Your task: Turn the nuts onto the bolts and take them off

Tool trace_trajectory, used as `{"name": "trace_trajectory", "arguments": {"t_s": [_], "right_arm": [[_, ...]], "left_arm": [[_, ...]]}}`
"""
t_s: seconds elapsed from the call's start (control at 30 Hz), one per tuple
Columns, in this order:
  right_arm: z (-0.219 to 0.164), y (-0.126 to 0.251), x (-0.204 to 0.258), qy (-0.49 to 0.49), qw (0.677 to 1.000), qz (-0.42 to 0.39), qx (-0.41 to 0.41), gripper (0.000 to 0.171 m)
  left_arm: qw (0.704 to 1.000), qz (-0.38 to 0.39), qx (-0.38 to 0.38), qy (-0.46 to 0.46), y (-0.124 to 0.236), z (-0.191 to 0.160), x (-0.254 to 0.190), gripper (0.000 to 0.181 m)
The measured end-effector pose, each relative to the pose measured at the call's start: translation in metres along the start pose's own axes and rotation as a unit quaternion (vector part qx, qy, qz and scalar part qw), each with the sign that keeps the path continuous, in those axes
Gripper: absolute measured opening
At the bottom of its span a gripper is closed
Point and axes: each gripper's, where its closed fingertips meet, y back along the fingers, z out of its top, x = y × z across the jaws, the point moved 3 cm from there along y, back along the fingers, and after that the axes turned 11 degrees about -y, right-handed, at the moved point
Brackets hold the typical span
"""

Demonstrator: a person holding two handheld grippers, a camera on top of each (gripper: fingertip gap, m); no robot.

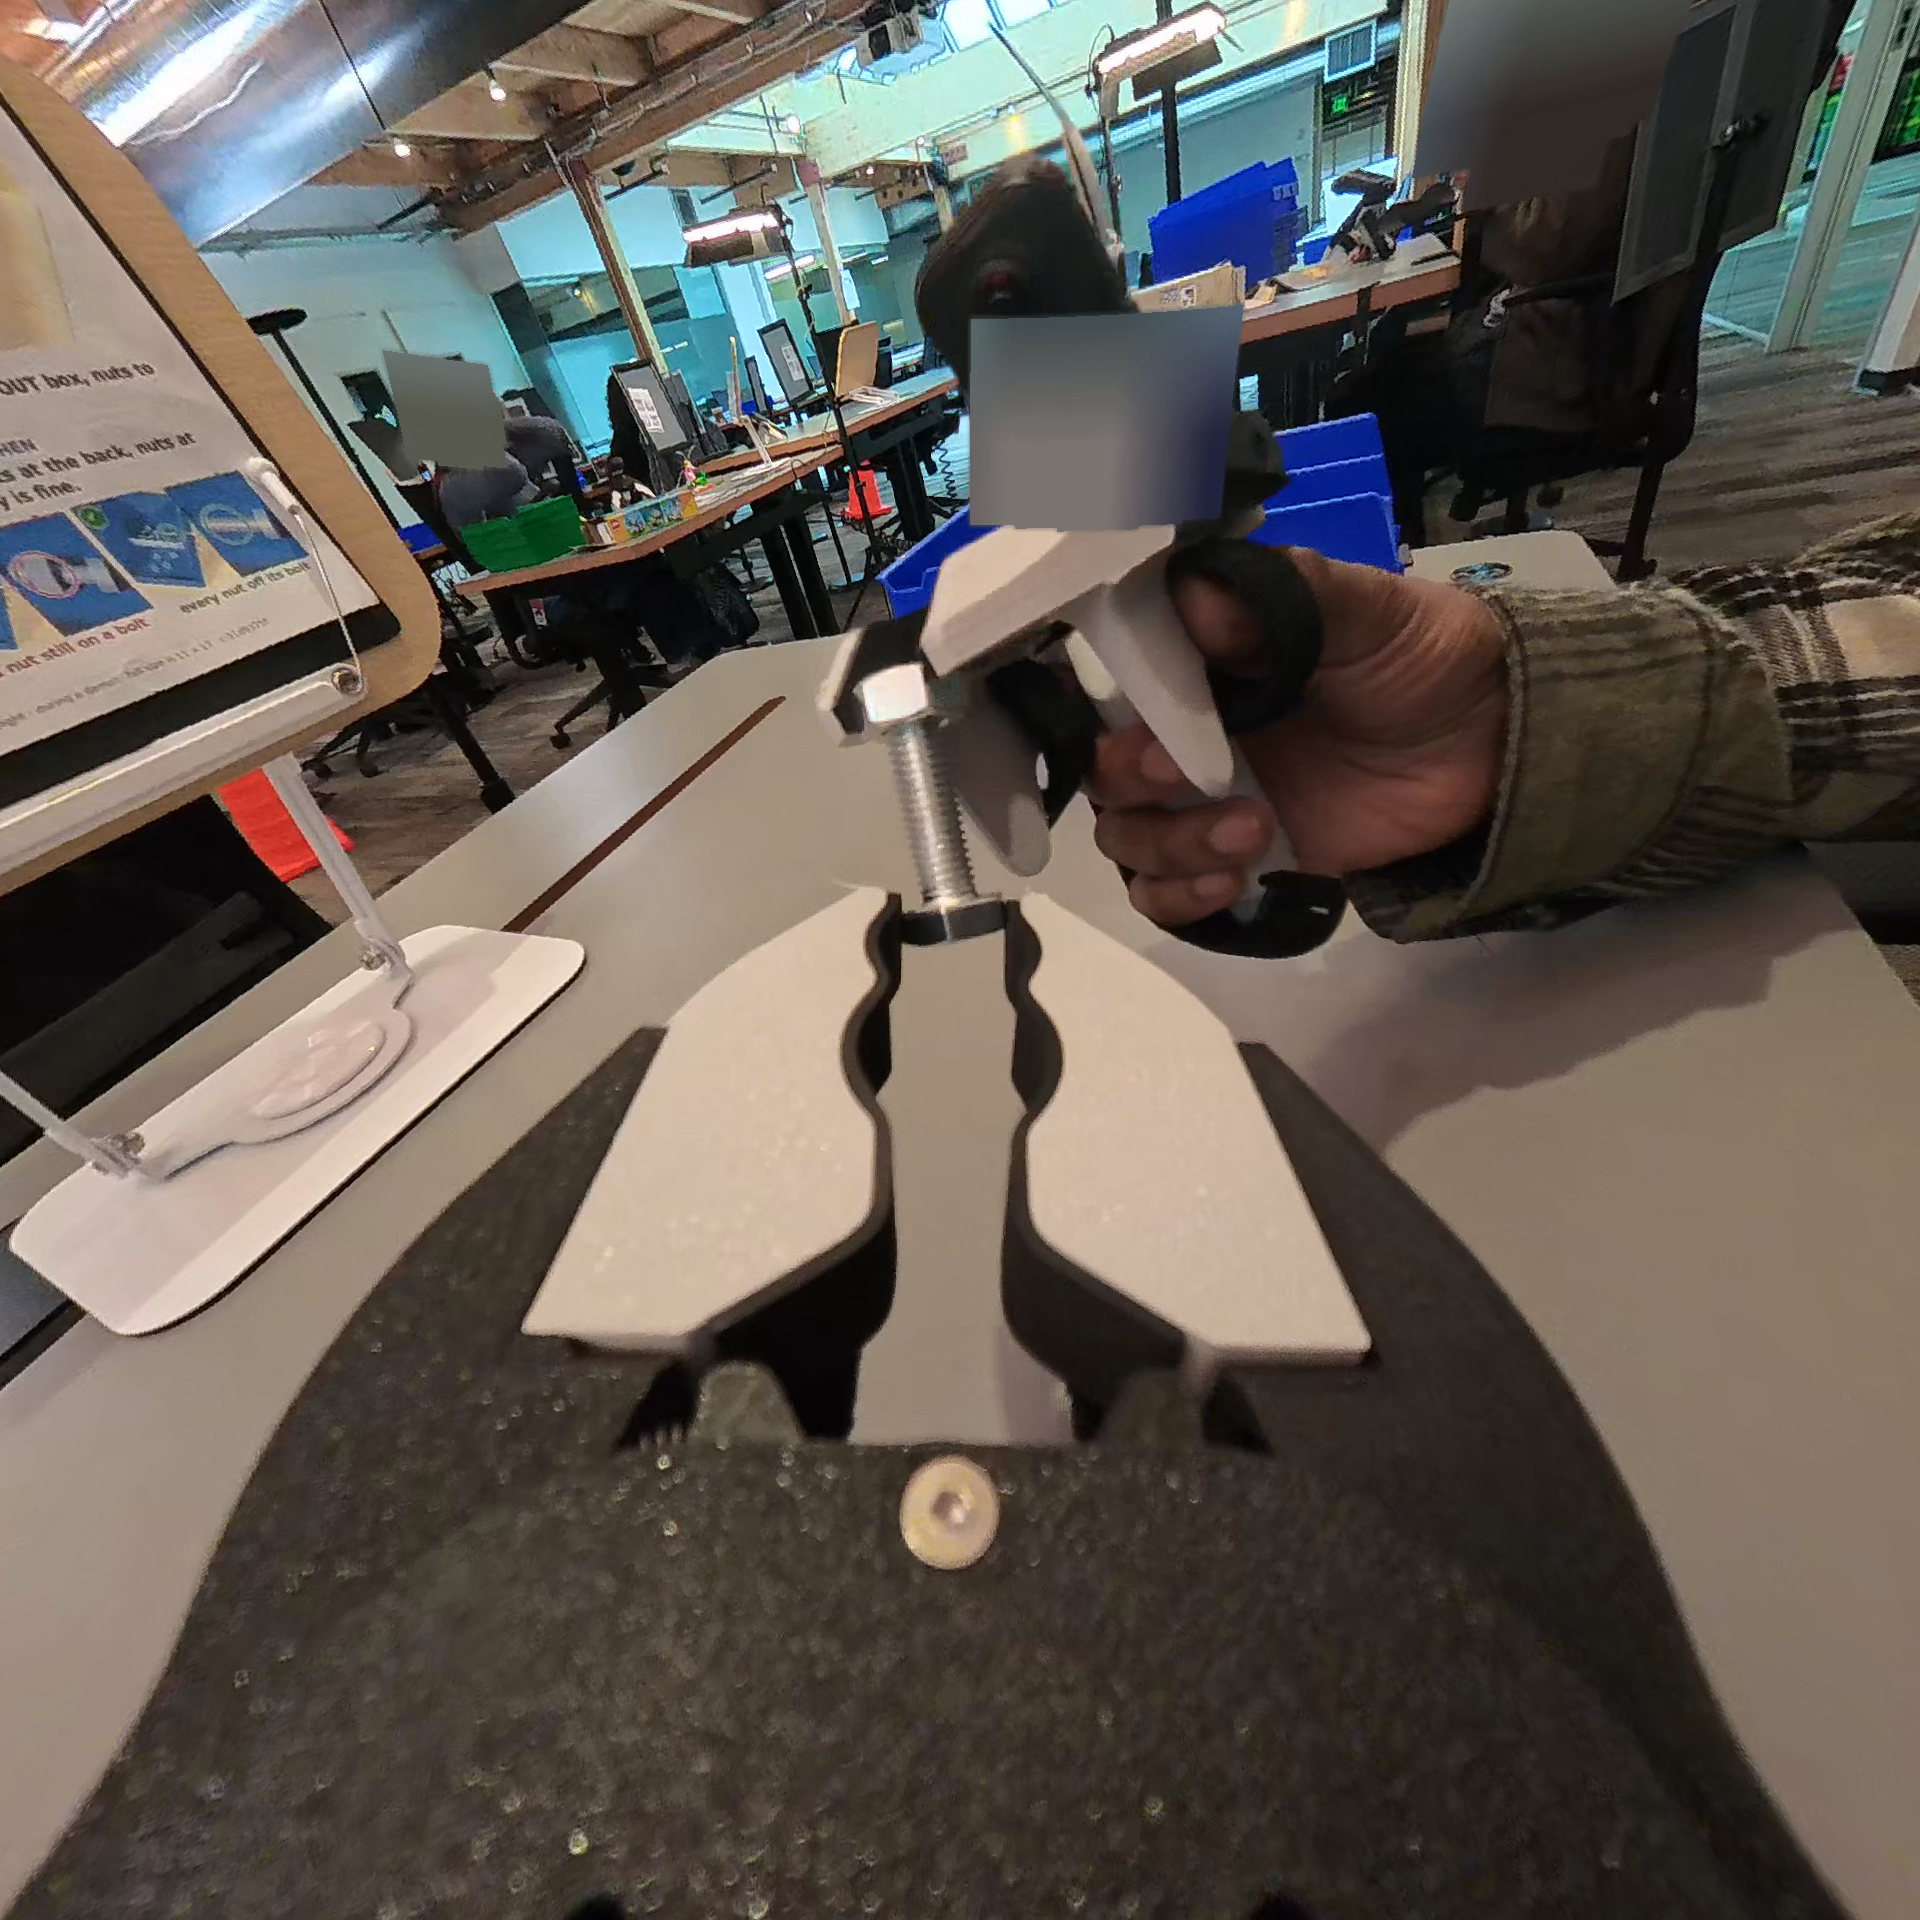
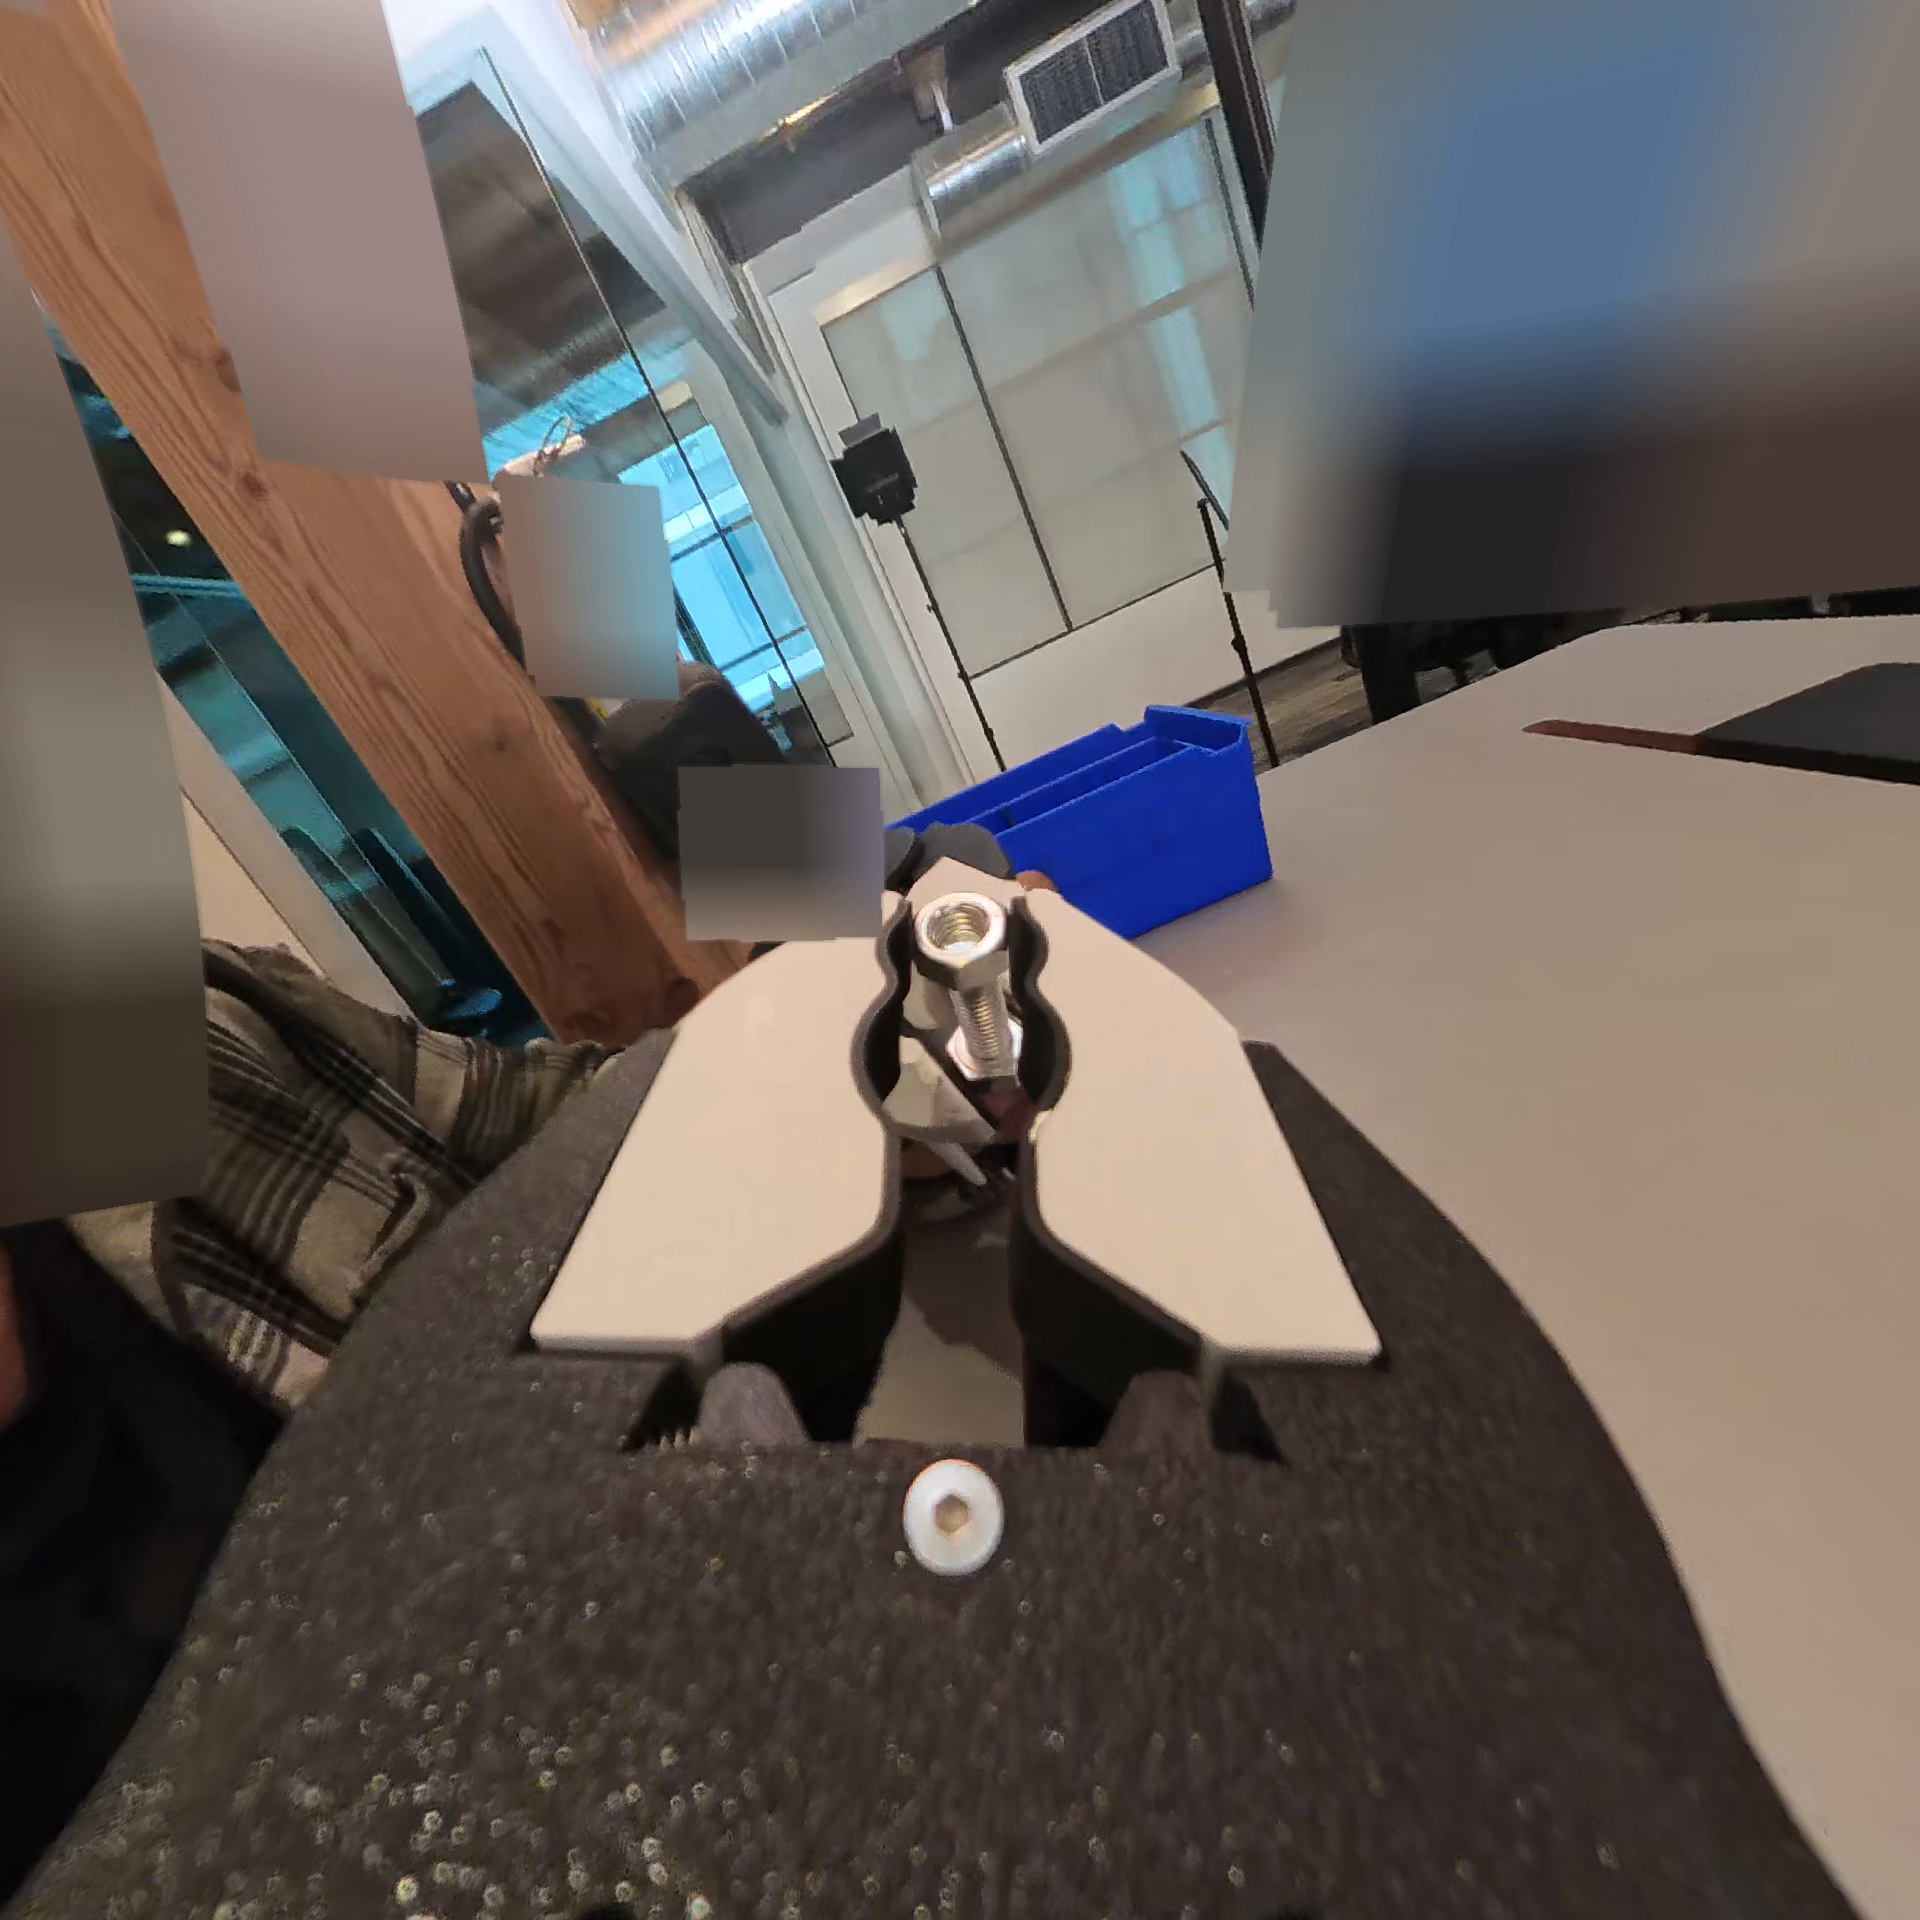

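A silver bolt (image 1: 933, 810) stands upright above the grey table (image 1: 1558, 1195). My left gripper (image 1: 951, 916) is shut on the silver nut (image 1: 951, 923), which sits on the bolt's lower end. My right gripper (image 1: 896, 694), held by a hand (image 1: 1351, 727) in a plaid sleeve, is shut on the bolt's hex head from above. In the right wrist view the right gripper (image 2: 961, 933) clamps the hex head (image 2: 961, 940). The threaded shaft (image 2: 982, 1013) runs down to the nut (image 2: 982, 1062). The left gripper's fingers show dimly below it.
A sign board on a white stand base (image 1: 260, 1143) stands at the left of the table. Blue bins (image 1: 1335, 488) sit at the far table edge, one also showing in the right wrist view (image 2: 1132, 831). A dark mat (image 2: 1839, 727) lies far right. The tips of both grippers are at nearly the same place.
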Motion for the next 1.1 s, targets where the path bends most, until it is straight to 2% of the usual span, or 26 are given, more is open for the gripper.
{"name": "trace_trajectory", "arguments": {"t_s": [0.13, 0.4, 0.7, 0.9, 1.1], "right_arm": [[-0.0011, 0.002, -0.0024, -0.013, 1.0, 0.002, -0.004, 0.017], [-0.0025, 0.0049, -0.0036, 0.044, 0.999, -0.027, 0.016, 0.017], [-0.0034, 0.0057, -0.0056, 0.038, 0.998, -0.045, 0.002, 0.017], [-0.0021, 0.0041, -0.0033, 0.0, 0.999, -0.033, -0.014, 0.017], [-0.0031, 0.0032, -0.0027, 0.012, 0.999, -0.043, -0.009, 0.017]], "left_arm": [[1.0, -0.006, 0.005, 0.004, -0.0012, -0.0013, -0.0007, 0.018], [1.0, -0.018, 0.013, 0.015, -0.0041, -0.0049, -0.0023, 0.018], [1.0, -0.006, 0.023, 0.006, -0.0049, -0.0067, -0.0018, 0.018], [1.0, 0.001, 0.013, 0.002, -0.0031, -0.0037, -0.0009, 0.018], [1.0, -0.007, 0.011, 0.016, -0.0044, -0.0052, -0.0015, 0.018]]}}
